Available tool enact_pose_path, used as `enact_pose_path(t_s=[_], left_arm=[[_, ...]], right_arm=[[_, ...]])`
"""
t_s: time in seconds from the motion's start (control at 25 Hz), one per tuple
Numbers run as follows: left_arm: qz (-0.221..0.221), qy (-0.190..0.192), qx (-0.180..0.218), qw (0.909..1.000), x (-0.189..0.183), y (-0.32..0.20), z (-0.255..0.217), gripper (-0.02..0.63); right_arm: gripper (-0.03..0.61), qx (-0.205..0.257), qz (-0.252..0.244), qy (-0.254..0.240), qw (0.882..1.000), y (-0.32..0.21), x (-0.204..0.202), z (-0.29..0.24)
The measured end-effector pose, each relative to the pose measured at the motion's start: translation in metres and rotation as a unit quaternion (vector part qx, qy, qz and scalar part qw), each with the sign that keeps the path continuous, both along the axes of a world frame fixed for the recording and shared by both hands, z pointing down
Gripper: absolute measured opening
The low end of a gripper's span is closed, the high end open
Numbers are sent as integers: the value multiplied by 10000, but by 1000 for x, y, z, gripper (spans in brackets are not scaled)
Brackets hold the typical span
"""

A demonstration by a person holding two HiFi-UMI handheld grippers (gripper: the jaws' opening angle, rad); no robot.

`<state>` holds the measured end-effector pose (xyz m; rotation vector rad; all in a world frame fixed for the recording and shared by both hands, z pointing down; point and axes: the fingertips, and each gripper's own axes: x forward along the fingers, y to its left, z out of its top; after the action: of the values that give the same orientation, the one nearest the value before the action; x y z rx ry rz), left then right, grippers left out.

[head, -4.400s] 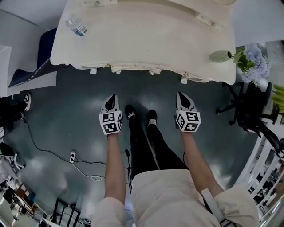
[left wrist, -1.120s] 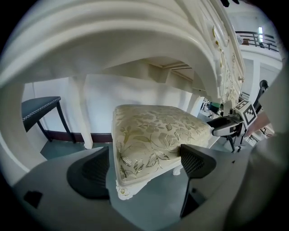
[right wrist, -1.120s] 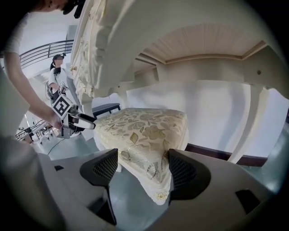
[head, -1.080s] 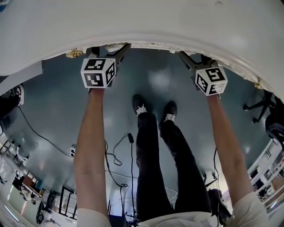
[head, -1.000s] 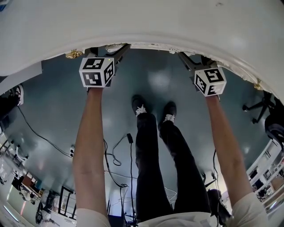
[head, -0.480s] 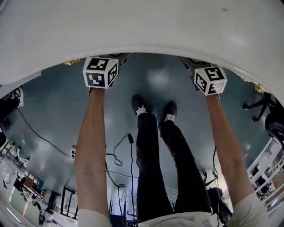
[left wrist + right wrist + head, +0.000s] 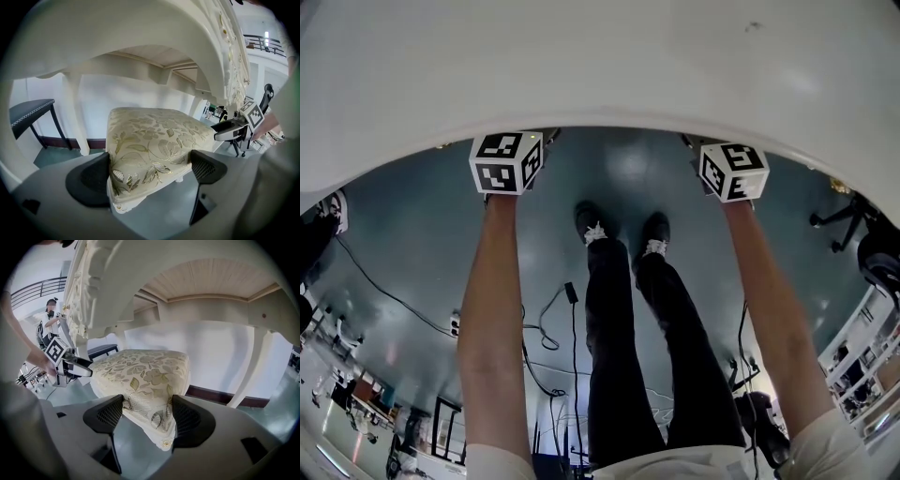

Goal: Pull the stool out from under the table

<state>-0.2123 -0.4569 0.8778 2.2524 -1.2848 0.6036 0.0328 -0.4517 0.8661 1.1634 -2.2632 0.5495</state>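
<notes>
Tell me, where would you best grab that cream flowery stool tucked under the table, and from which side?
The two front corners of the cream floral-cushioned stool, from the open side facing the person. The white table covers it from above, and the padded corners are narrow enough for jaws to straddle. The left gripper and right gripper each clamp one corner.

Left tool [image 7: 508, 161] and right tool [image 7: 733, 171], tips seemingly under table [image 7: 600, 66]
</notes>
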Motion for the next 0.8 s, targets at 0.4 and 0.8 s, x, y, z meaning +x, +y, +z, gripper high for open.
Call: enact_pose_path(t_s=[0.4,0.8], left_arm=[[-116,35,17,9999,3,14,-1,538],[-180,7,-22,9998,3,34,-4,538]], right_arm=[[345,-9,-136,76,9999,6,2,3],[345,-102,-152,128,9997,30,1,1]])
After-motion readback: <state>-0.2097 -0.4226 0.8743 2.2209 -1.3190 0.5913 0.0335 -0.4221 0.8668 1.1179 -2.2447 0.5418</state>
